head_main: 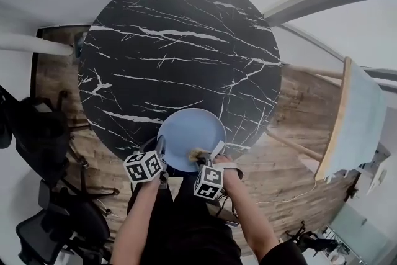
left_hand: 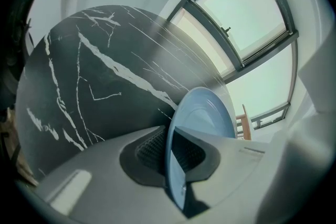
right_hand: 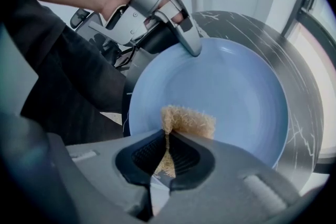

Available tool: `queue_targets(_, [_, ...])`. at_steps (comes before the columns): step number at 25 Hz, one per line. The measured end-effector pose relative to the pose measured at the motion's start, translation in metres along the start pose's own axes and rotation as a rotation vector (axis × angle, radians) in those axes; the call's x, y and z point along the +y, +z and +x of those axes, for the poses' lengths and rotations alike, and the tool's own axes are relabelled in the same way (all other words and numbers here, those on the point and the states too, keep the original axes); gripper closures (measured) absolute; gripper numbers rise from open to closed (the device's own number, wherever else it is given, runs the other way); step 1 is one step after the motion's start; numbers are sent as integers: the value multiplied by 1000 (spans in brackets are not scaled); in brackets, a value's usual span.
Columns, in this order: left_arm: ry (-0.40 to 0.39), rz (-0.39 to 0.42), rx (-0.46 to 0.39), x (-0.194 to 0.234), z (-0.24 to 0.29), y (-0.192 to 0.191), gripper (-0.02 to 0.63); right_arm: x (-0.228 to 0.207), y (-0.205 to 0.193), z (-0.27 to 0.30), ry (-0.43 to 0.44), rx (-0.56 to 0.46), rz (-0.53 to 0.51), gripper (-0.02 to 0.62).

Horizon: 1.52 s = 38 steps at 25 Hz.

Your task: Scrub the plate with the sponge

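Observation:
A light blue plate rests at the near edge of the round black marble table. My left gripper is shut on the plate's left rim. In the left gripper view the plate stands edge-on between the ribbed pads of that gripper. My right gripper holds a tan fibrous sponge over the plate's near part. In the right gripper view the sponge sticks out of that gripper and lies against the plate's inner face. The left gripper shows there on the far rim.
The person's dark-trousered legs are just below the table edge. Black office chairs stand on the wooden floor at the left. A pale wooden-framed piece of furniture stands at the right. Large windows lie beyond the table.

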<state>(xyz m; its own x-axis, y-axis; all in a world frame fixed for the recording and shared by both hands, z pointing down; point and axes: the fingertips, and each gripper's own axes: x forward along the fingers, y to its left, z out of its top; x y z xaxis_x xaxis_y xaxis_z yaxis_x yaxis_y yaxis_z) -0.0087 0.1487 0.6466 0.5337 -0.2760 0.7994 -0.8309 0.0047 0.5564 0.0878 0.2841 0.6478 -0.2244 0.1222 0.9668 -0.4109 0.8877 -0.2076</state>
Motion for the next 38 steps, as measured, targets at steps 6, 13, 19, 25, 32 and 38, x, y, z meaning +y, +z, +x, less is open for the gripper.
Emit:
queue_targets(6, [-1,17,2,0,1,0,577,16,26,6,67,-82,35,572])
queue_targets(13, [-53,128,75,-3,4,-7,571,-1,51,-29,38,-340,225,572])
queue_targets(19, [-65,185,105,8,-29,-18,500,-47,52,-119,-158,-659,429,572])
queue_targets(25, [-114,188,40,-10,-73,1,486,-89,42,-216,-351,-889,541,572])
queue_targets(32, [-212,386,-347,-104,-147,108,531,-112,35,-335,-530,-1148,694,571])
queue_targets(38, [-262,648,-698,-185,-247,168,615,-101,45,-431,-650,-1306,745,571])
